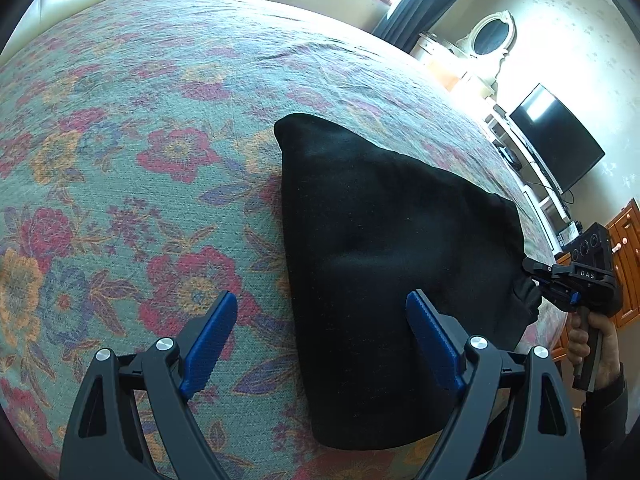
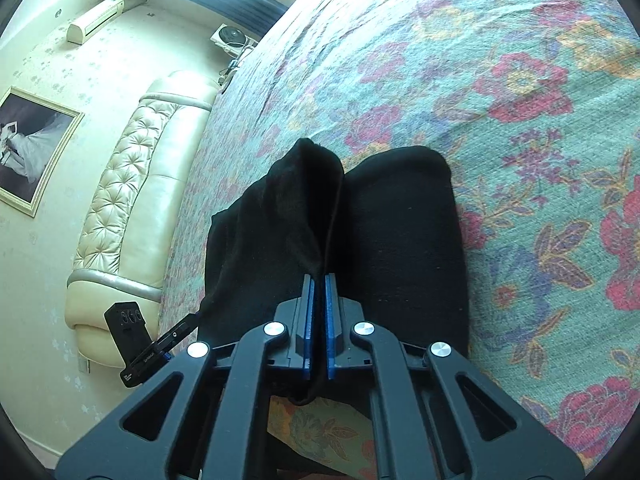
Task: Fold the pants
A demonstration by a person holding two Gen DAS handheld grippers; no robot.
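The black pants (image 1: 384,256) lie folded on the floral bedspread (image 1: 140,152). My left gripper (image 1: 320,312) is open and empty, just above the pants' near left edge, its right finger over the cloth. My right gripper (image 1: 538,276) shows at the right in the left wrist view, shut on the pants' right corner at the bed edge. In the right wrist view the right gripper (image 2: 319,280) is shut on a raised fold of the pants (image 2: 400,240), with the cloth pinched between the blue pads (image 2: 309,320). The left gripper (image 2: 192,320) shows at the lower left there.
The bed's cream tufted headboard (image 2: 132,200) is at the left in the right wrist view. A television (image 1: 556,140), a white shelf and a wooden cabinet (image 1: 628,264) stand past the bed's right edge. Bedspread stretches wide to the left of the pants.
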